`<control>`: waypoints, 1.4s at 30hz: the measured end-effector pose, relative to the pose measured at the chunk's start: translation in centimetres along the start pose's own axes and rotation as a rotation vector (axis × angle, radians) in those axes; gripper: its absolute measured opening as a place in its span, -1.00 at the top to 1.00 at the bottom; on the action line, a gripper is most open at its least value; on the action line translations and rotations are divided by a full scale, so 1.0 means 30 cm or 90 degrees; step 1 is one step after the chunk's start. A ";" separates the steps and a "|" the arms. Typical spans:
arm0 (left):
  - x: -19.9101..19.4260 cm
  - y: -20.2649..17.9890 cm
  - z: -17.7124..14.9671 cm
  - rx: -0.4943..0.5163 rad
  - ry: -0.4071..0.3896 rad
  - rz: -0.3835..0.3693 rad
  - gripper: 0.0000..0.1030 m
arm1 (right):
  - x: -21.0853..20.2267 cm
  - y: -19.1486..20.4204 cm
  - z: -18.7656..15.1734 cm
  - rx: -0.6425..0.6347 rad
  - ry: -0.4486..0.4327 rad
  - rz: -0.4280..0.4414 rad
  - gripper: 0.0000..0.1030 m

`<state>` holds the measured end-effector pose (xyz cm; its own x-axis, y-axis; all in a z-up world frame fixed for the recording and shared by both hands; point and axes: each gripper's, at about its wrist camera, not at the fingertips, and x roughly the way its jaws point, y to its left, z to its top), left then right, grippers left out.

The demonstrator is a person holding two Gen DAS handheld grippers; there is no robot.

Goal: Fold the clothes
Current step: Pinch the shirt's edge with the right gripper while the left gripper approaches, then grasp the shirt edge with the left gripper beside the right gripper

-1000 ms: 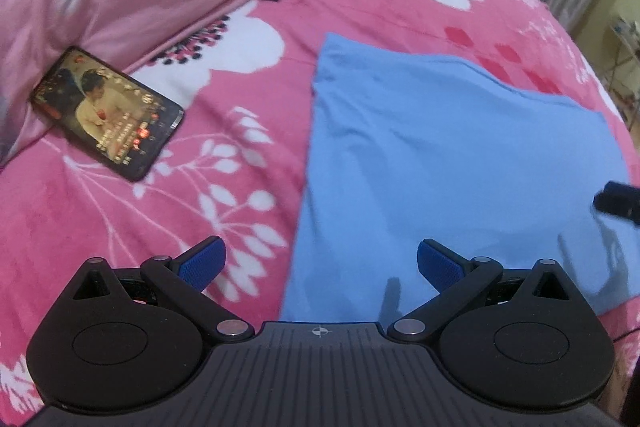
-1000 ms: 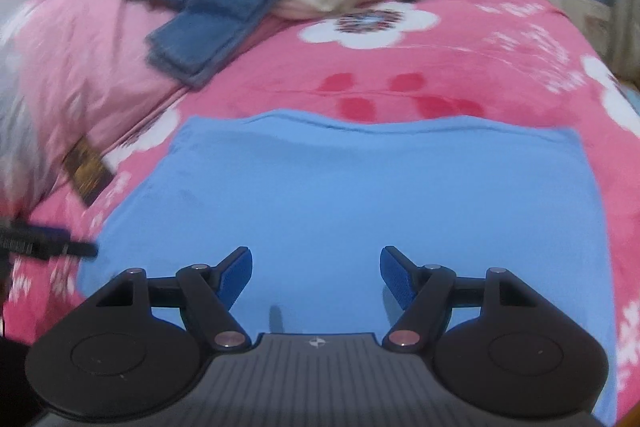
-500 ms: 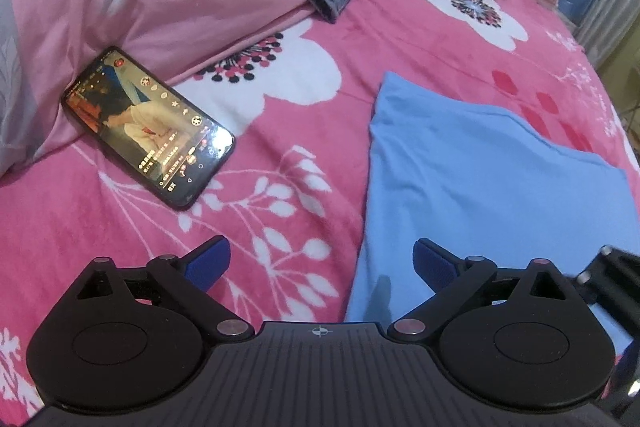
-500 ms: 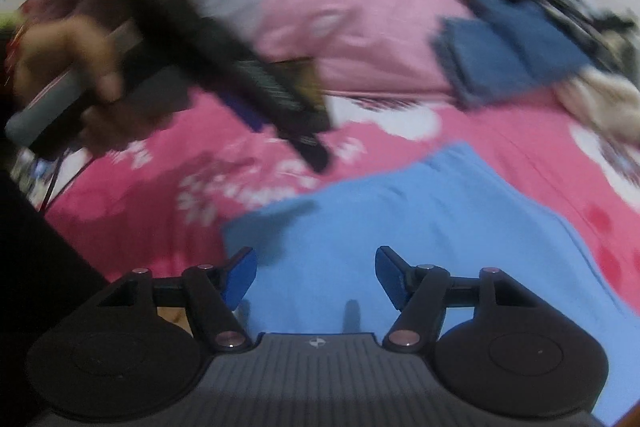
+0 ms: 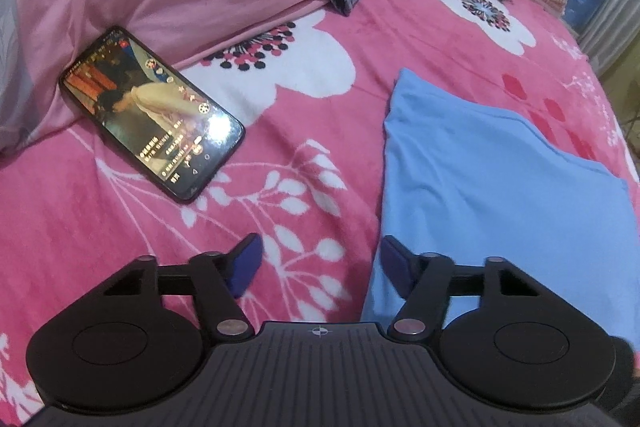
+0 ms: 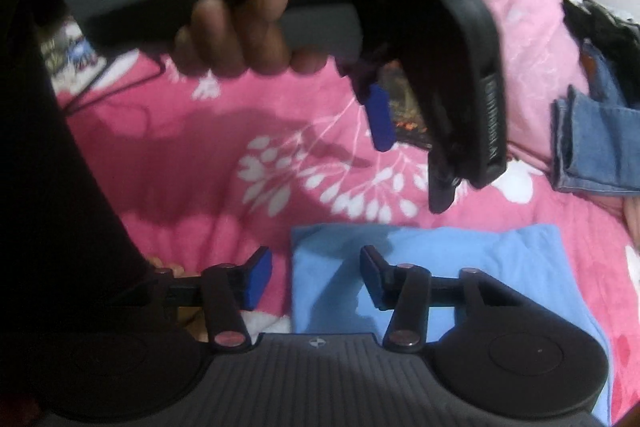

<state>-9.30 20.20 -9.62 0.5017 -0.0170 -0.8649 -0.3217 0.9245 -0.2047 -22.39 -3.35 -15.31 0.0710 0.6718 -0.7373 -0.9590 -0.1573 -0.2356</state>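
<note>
**Grippers close in on the cloth's corner**

Cloth (image 5: 500,195) lies flat on the bed (image 5: 320,131). Left gripper (image 5: 318,267) and right gripper (image 6: 316,277) are both closing, nothing pinched yet. Risk: crowding one corner, pads could clash or grab blanket instead.

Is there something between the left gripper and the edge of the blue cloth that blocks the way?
Nothing visible does. The left gripper, its jaws closing, hangs over the blue cloth edge and pink blanket; the phone lies aside.
</note>
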 end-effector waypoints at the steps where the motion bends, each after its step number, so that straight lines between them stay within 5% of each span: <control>1: 0.001 0.004 -0.002 -0.004 0.000 -0.008 -0.09 | 0.011 0.006 -0.003 -0.005 0.007 -0.001 0.12; 6: -0.001 0.011 -0.014 -0.014 -0.001 -0.042 0.06 | 0.037 -0.001 -0.010 -0.001 0.016 -0.005 0.27; 14: 0.003 0.016 -0.046 -0.042 0.008 -0.071 0.06 | 0.026 -0.098 -0.019 0.111 0.011 0.013 0.89; 26: 0.084 0.077 0.000 -0.189 0.057 -0.221 -0.18 | -0.075 -0.153 -0.043 0.199 -0.045 0.013 0.94; 42: 0.181 -0.012 0.110 -0.116 0.062 -0.211 -0.22 | -0.172 -0.188 -0.064 0.231 -0.096 -0.004 0.94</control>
<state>-3.80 21.04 -12.72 0.5268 -0.3481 -0.7755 -0.2957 0.7803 -0.5511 -16.81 -7.33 -11.40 0.0621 0.7746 -0.6294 -0.9953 0.0949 0.0185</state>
